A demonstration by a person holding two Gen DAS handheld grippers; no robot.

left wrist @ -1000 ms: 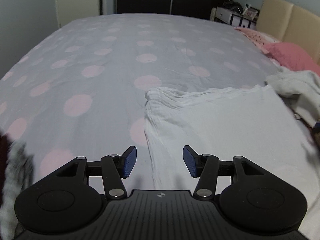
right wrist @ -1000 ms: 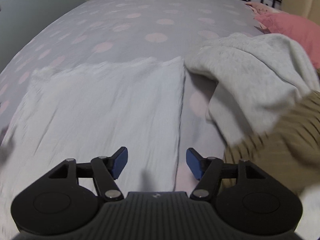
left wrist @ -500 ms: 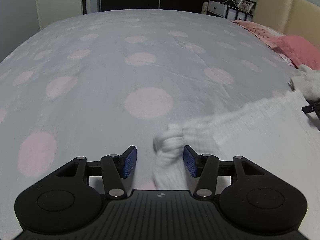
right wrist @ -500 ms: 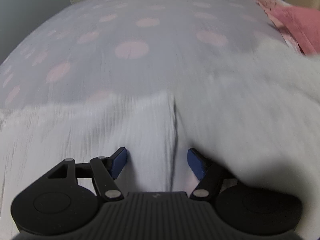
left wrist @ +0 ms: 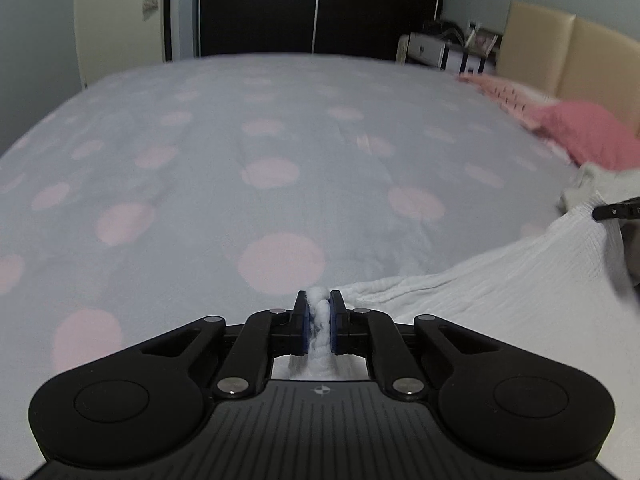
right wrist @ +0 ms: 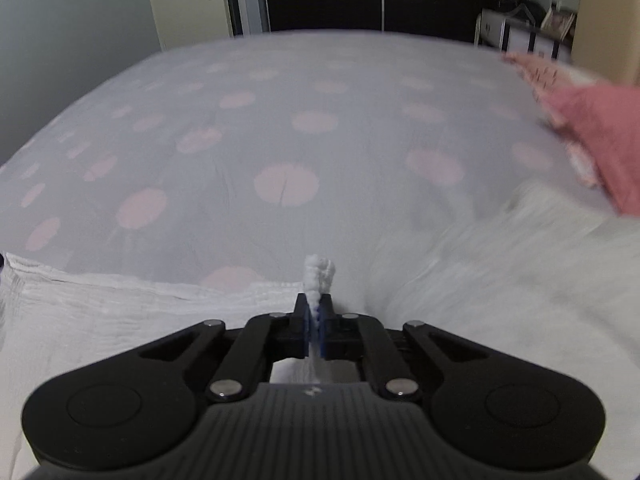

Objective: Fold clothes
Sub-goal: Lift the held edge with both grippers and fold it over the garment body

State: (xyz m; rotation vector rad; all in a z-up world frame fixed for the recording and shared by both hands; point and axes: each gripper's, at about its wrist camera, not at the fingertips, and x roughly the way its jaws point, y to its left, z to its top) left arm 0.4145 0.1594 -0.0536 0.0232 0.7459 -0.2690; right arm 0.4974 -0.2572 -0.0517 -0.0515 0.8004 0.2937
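A white crinkled garment (left wrist: 500, 292) lies on the near right part of the bed. My left gripper (left wrist: 319, 300) has one of its corners bunched between the blue pads, which press on it as the jaws are closing. In the right wrist view the same garment (right wrist: 120, 312) spreads to the left. My right gripper (right wrist: 316, 304) is shut on its other corner, and a tuft of cloth (right wrist: 318, 274) sticks out past the tips. The garment's edge runs taut between the two grips. A black finger (left wrist: 618, 211) of the right gripper shows at the left view's right edge.
The bed cover (left wrist: 240, 160) is grey with pink dots and stretches far ahead. A pale grey sweater (right wrist: 520, 280) lies just right of the white garment. Pink pillows (left wrist: 592, 140) and a beige headboard (left wrist: 560, 52) stand at the right. A dark wardrobe (left wrist: 300, 8) is behind.
Both grippers moved forward along the garment to its far corners and went from open to closed on them. The cloth bunched up between the pads.
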